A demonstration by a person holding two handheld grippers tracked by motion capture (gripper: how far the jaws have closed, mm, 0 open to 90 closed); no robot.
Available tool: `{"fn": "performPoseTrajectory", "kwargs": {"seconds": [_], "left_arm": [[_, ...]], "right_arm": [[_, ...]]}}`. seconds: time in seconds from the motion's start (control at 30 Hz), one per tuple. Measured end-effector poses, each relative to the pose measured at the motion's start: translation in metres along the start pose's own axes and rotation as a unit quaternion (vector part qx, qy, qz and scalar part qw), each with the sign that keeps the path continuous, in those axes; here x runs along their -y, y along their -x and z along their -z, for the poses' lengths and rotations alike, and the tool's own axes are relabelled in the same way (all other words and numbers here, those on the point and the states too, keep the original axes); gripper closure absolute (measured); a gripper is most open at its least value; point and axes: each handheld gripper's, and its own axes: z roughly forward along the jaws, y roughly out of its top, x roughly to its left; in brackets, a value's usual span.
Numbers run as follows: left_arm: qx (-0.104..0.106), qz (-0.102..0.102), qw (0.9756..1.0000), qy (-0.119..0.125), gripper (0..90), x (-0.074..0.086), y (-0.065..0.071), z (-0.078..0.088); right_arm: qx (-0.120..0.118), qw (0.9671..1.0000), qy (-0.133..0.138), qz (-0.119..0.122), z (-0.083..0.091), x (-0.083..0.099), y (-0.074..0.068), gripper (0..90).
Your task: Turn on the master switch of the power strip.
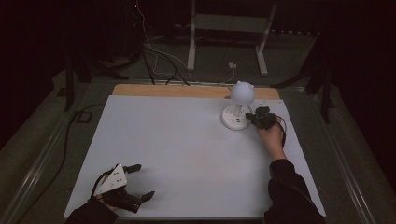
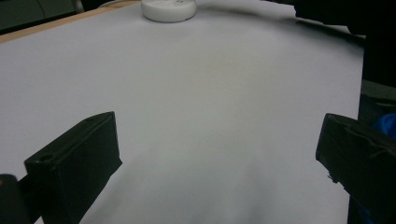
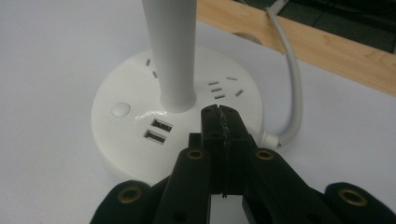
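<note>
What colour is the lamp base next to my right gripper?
White, clearest in the right gripper view: lamp base, with a white stem.

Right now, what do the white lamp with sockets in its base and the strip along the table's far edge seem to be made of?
The lamp looks like smooth white plastic: a glossy, moulded round base with sockets, USB ports and a button. Its round head looks matt, likely frosted plastic. The strip appears to be light wood, tan with faint grain.

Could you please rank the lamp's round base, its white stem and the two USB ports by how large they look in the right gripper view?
1. Round base, clearly the largest.
2. White stem, cut off at the top edge.
3. USB ports, smallest; the two look alike.
</note>
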Motion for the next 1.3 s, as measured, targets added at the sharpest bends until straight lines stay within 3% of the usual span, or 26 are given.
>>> {"fn": "performPoseTrajectory", "kwargs": {"seconds": [0.37,0.9,1.3], "left_arm": [[-0.001,0.001,1.0,0.0,0.2,0.0,0.0,0.0],[0.003,0.001,1.0,0.0,0.2,0.0,0.001,0.0],[0.004,0.0,1.0,0.002,0.2,0.0,0.001,0.0]], "right_arm": [[-0.006,0.9999,0.011,0.0,-0.004,0.003,-0.002,90.0],[0.022,0.9995,-0.007,0.023,-0.006,0.0,-0.009,90.0],[0.032,0.9991,-0.011,0.027,-0.007,0.0,-0.012,90.0]]}}
